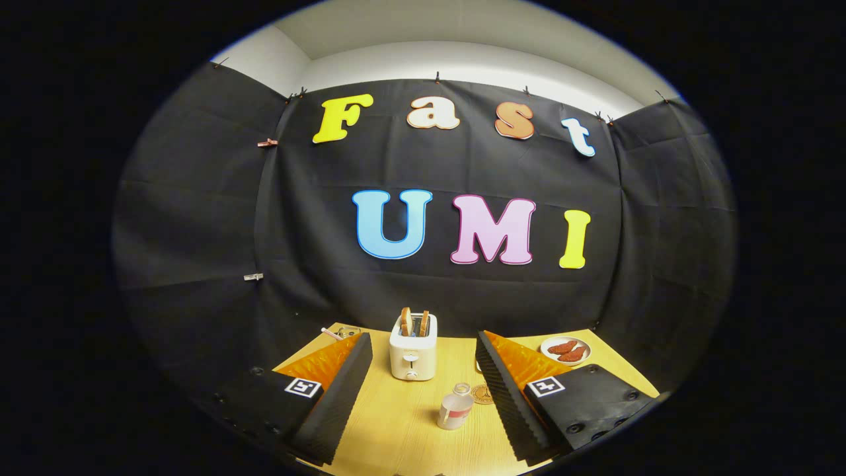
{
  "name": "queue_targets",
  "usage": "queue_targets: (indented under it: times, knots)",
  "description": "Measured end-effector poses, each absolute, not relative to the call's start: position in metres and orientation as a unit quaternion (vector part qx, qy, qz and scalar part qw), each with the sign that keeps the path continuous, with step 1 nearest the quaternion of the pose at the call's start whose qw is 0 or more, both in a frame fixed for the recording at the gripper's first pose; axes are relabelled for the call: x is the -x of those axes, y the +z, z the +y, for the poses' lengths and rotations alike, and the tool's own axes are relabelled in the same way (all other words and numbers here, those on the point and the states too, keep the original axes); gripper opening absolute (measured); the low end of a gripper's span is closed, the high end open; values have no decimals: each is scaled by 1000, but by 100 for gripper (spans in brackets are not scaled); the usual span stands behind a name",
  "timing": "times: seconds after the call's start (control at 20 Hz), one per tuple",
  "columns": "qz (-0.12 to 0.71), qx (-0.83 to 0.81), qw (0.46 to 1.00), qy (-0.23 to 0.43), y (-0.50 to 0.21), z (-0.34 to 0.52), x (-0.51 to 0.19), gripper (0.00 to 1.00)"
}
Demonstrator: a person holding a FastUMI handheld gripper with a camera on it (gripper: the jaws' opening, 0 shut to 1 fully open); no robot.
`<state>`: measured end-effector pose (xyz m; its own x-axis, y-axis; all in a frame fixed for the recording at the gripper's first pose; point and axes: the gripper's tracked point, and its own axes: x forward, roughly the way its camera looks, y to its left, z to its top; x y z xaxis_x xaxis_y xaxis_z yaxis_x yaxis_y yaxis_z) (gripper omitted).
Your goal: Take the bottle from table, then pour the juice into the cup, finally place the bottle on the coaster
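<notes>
A: What is seen of the gripper [423, 377]?

B: 2 ribbed black foam fingers [337, 403] are held wide apart; nothing is gripped.

A: And on the pale wood-grain table [390, 423]?

B: A cream toaster [413, 354] with 2 slices is seen beyond the fingers. The translucent bottle [455, 410] stands between the fingers, the round coaster [483, 394] just behind it. The cup [478, 365] is mostly hidden by the right finger.
</notes>
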<state>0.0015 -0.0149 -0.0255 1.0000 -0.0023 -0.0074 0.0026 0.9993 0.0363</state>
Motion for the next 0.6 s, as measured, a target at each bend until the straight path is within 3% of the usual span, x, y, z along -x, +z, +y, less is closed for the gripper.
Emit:
queue_targets:
  times: [0.6]
  knots:
    - [3, -22, 999, -27, -34, -22, -4, 97]
